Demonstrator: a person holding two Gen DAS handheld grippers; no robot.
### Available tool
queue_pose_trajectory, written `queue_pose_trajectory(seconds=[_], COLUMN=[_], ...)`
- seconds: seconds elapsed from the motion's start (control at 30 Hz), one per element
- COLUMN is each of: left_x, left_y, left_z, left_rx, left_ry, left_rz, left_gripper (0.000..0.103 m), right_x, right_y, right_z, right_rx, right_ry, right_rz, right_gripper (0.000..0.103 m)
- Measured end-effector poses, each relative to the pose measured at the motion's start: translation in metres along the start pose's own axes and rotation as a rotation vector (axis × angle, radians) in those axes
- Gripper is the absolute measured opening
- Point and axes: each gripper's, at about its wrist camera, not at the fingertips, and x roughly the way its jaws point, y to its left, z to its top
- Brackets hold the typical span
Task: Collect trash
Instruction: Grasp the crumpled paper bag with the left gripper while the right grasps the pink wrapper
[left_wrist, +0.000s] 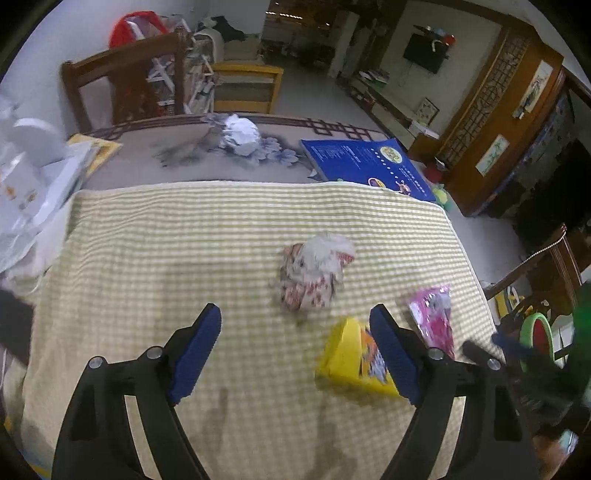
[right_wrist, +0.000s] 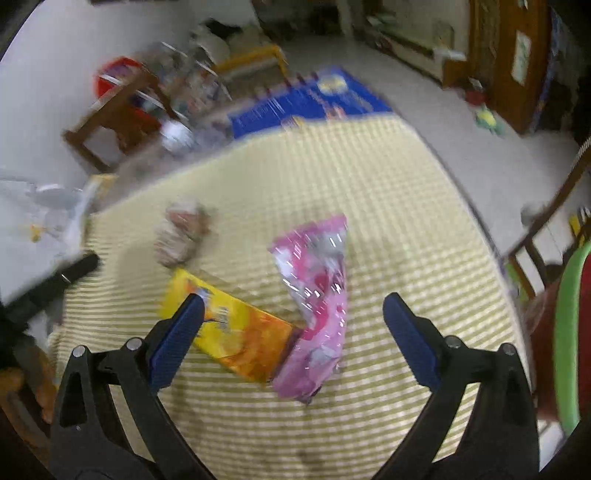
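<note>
Both the left gripper (left_wrist: 295, 325) and right gripper (right_wrist: 293, 312) hover wide open, empty. The yellow packet (right_wrist: 236, 332) touches the pink wrapper (right_wrist: 317, 295); the crumpled wad (left_wrist: 314, 273) lies just beyond. Risk: a pinch catches the checked cloth (right_wrist: 369, 203) or both wrappers.

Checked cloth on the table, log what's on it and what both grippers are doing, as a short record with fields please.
surface: green-checked cloth
trash 1: crumpled floral paper ball, near the middle
trash 2: yellow wrapper, flat
trash 3: pink wrapper, its near end overlapping the yellow wrapper's end
off the cloth: blue book and white crumpled paper, farther back
left gripper: open, empty, above the cloth
right gripper: open, empty, above both wrappers
image quality: right wrist view blurred
</note>
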Motion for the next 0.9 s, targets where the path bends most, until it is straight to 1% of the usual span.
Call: queue_pose_trajectory(seconds=[0.03,0.07,0.1,0.2,0.3,0.37,0.47,0.5,0.53,0.6,0.67,0.8,0.9], left_x=[0.009,0.021,0.027,0.056,0.075,0.087,0.099,0.101,0.1,0.097,0.089,0.06,0.04], left_y=[-0.005,-0.008,-0.011,-0.018,-0.023,-0.023,-0.02,-0.017,-0.013,-0.004,0.003,0.009,0.008], left_z=[0.003,0.008,0.009,0.017,0.02,0.021,0.018,0.016,0.013,0.008,0.003,-0.011,-0.021], left_rx=[0.01,0.021,0.027,0.041,0.04,0.034,0.021,0.01,-0.003,-0.034,-0.048,-0.049,-0.034], left_ry=[0.012,0.028,0.036,0.063,0.084,0.096,0.107,0.105,0.106,0.113,0.101,0.063,0.046], left_rz=[-0.007,-0.017,-0.022,-0.036,-0.041,-0.045,-0.025,-0.006,0.0,-0.015,-0.022,-0.024,-0.025], left_gripper=[0.079,0.079,0.079,0.079,0.079,0.077,0.065,0.058,0.048,0.039,0.038,0.037,0.037], right_x=[0.011,0.017,0.022,0.029,0.03,0.03,0.03,0.031,0.032,0.034,0.037,0.04,0.04], right_y=[-0.004,-0.008,-0.012,-0.017,-0.017,-0.012,-0.006,-0.005,-0.006,-0.005,-0.003,0.0,0.001], right_z=[-0.001,-0.002,-0.004,-0.007,-0.007,-0.005,-0.003,-0.002,0.0,0.002,0.005,0.011,0.013], right_rx=[0.021,0.041,0.068,0.088,0.088,0.063,0.023,0.02,0.021,0.016,0.001,-0.017,-0.021], right_ry=[0.034,0.053,0.068,0.074,0.071,0.062,0.055,0.053,0.052,0.052,0.047,0.042,0.047], right_rz=[-0.009,-0.006,0.001,-0.012,-0.013,-0.03,-0.047,-0.048,-0.048,-0.051,-0.06,-0.089,-0.076], right_gripper=[0.086,0.084,0.084,0.084,0.084,0.084,0.084,0.084,0.084,0.084,0.084,0.083,0.073])
